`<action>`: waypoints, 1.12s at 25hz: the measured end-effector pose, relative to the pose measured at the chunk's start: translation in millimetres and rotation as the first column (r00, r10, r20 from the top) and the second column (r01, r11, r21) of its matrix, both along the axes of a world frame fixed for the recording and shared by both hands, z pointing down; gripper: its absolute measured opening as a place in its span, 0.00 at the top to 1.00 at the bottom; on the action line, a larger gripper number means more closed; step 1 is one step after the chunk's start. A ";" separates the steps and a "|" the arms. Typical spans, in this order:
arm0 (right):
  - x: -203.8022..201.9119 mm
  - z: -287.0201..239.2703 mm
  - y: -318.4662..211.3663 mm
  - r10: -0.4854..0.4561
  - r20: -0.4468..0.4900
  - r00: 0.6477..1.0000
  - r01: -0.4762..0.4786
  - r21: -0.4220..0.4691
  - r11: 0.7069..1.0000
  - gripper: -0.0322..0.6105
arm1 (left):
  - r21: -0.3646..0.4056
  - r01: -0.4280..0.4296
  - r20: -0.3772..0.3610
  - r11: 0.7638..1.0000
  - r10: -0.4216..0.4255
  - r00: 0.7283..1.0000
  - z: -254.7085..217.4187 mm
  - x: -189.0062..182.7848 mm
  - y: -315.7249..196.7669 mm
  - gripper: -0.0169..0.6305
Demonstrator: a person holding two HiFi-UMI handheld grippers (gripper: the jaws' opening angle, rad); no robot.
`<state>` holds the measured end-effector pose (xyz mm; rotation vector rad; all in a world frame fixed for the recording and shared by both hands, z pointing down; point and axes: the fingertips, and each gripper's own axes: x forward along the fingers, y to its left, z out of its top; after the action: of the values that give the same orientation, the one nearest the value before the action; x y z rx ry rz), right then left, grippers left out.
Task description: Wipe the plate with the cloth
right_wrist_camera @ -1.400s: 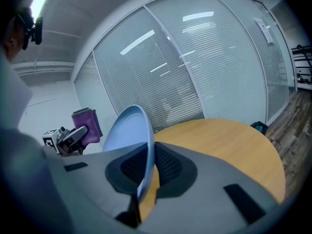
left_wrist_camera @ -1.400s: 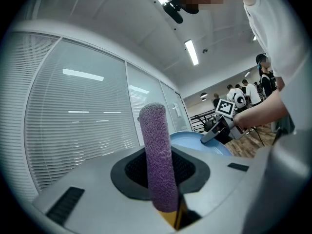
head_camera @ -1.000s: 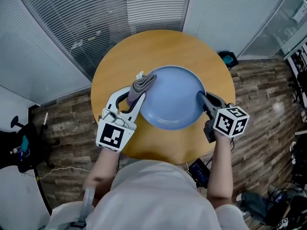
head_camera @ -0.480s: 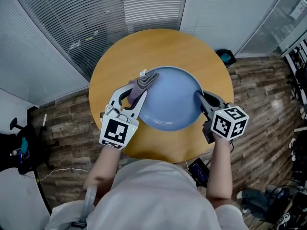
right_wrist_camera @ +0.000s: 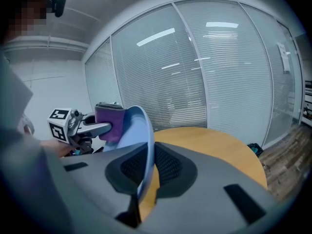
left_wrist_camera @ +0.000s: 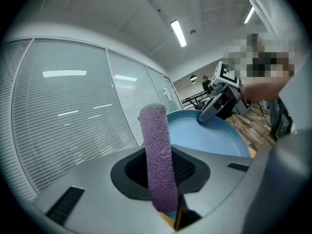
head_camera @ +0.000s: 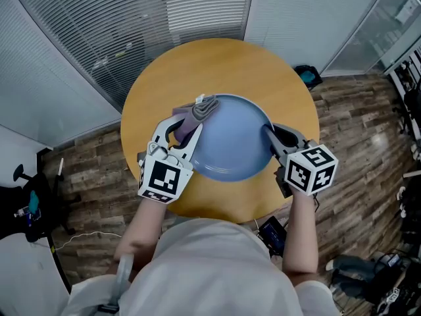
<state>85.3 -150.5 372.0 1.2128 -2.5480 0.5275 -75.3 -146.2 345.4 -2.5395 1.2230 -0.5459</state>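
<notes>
Cloth (head_camera: 199,112) at the plate's (head_camera: 230,143) far-left rim; plate pinched at its right rim.

Head view: the left gripper (head_camera: 192,125) is clamped on the folded cloth, and the right gripper (head_camera: 270,134) has its jaws nearly together on the plate's edge, over the table (head_camera: 217,64).
Left gripper view: the cloth runs lengthwise out between the jaws, and the plate's face lies just right of it.
Right gripper view: the plate is edge-on in the jaws, with the cloth on its left face at the far rim. A wipe would likely sweep towards the right gripper.
</notes>
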 end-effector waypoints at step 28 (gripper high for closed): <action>-7.3 -5.0 10.5 -0.054 -0.091 0.994 0.054 0.007 0.998 0.90 | -0.042 -0.086 0.123 0.995 0.091 0.988 3.5 43.2 -1.3 0.85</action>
<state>78.0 -140.0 367.0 1.1406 -2.5020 0.4393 -32.1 -147.5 348.9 -2.5327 1.0608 -0.7005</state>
